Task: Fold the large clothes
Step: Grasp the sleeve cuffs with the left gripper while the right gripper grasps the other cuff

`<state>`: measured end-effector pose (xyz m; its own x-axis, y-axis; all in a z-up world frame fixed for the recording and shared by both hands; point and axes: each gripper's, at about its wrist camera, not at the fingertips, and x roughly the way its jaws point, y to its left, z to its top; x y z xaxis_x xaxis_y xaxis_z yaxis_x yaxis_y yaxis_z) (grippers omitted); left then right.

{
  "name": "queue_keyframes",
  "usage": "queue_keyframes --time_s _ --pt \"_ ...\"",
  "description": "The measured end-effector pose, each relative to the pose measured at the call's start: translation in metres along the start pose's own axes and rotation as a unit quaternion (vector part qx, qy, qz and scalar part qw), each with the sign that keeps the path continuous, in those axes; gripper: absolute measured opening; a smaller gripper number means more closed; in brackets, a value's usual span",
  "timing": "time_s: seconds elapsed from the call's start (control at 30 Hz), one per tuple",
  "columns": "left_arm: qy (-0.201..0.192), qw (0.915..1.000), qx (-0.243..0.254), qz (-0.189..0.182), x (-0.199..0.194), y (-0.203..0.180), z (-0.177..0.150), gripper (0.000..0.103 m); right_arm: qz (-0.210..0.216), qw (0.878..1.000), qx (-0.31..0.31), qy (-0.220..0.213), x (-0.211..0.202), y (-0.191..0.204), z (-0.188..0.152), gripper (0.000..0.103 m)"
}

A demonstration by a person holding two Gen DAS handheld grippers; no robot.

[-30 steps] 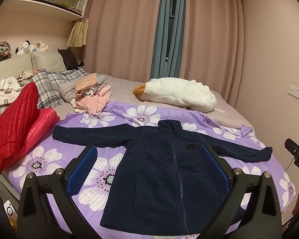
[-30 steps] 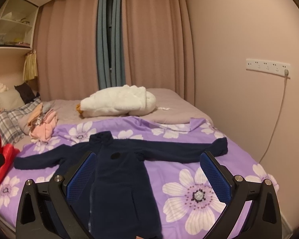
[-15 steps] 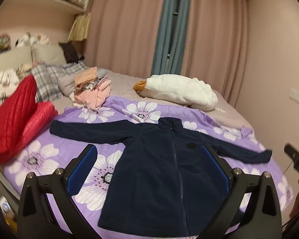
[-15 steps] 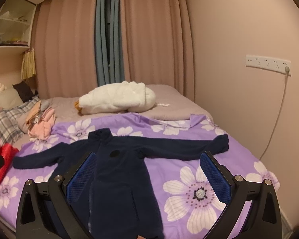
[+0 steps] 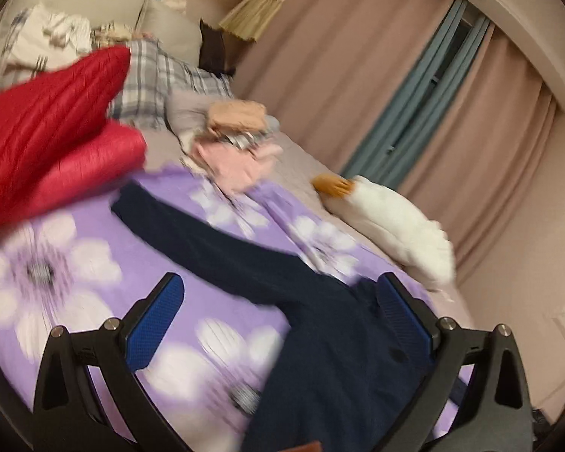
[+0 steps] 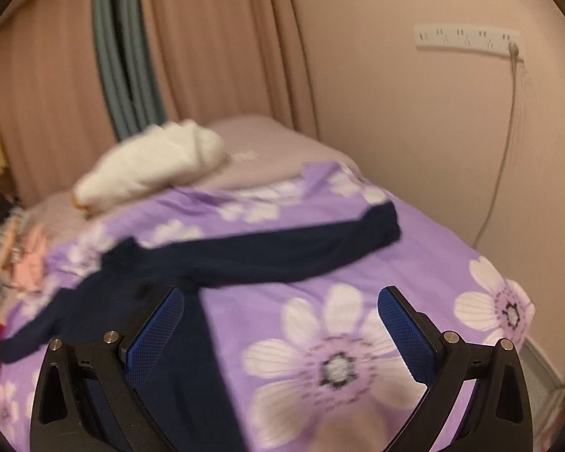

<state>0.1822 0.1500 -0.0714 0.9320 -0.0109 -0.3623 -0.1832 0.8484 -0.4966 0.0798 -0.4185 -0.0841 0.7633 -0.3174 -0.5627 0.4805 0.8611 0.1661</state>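
A dark navy fleece jacket [image 5: 335,342] lies spread flat, front up, on a purple flowered bedspread [image 5: 105,263]. Its left sleeve [image 5: 207,241] reaches toward the red coat. In the right wrist view the jacket [image 6: 192,263] lies at left and its right sleeve [image 6: 301,245] stretches toward the wall. My left gripper [image 5: 280,301] is open and empty above the left sleeve and shoulder. My right gripper [image 6: 280,314] is open and empty above the bedspread [image 6: 358,339], just below the right sleeve. Both views are blurred.
A red quilted coat [image 5: 45,135] lies at the bed's left end. A pile of pink clothes [image 5: 237,150] and a white fluffy garment [image 5: 395,229] lie behind the jacket. Curtains [image 5: 358,75] stand behind the bed. A wall with a socket strip [image 6: 467,37] is at right.
Both grippers have moved down and closer to the bed. The left view has swung and tilted left toward the left sleeve. The right view has swung right toward the right sleeve. Both jaws stay open.
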Motion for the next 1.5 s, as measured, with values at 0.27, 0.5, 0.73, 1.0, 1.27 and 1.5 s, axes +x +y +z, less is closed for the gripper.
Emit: queue_keyframes --time_s 0.27,0.5,0.73,1.0,1.27,1.5 --pt "0.095 0.9707 -0.216 0.043 0.121 0.125 0.036 0.095 -0.022 0.984 0.154 0.082 0.117 -0.086 0.046 0.103" --pt "0.114 0.9603 -0.235 0.099 0.194 0.186 0.041 0.090 -0.041 0.965 0.224 0.132 0.192 -0.131 0.042 0.101" --pt "0.143 0.9461 -0.269 0.110 0.247 0.220 0.040 0.081 -0.025 0.922 0.356 0.151 0.236 -0.168 0.013 0.101" --pt "0.133 0.9531 -0.176 0.207 0.261 0.199 0.035 0.025 -0.014 0.938 0.327 0.114 0.224 -0.159 0.016 0.091" --pt "0.127 0.9564 -0.099 0.244 0.266 0.179 0.030 0.011 0.060 0.916 0.386 0.087 0.221 -0.182 0.008 0.048" --pt "0.103 0.9695 -0.068 0.212 0.253 0.142 0.055 0.011 0.001 0.952 0.297 0.081 0.216 -0.145 0.029 0.014"
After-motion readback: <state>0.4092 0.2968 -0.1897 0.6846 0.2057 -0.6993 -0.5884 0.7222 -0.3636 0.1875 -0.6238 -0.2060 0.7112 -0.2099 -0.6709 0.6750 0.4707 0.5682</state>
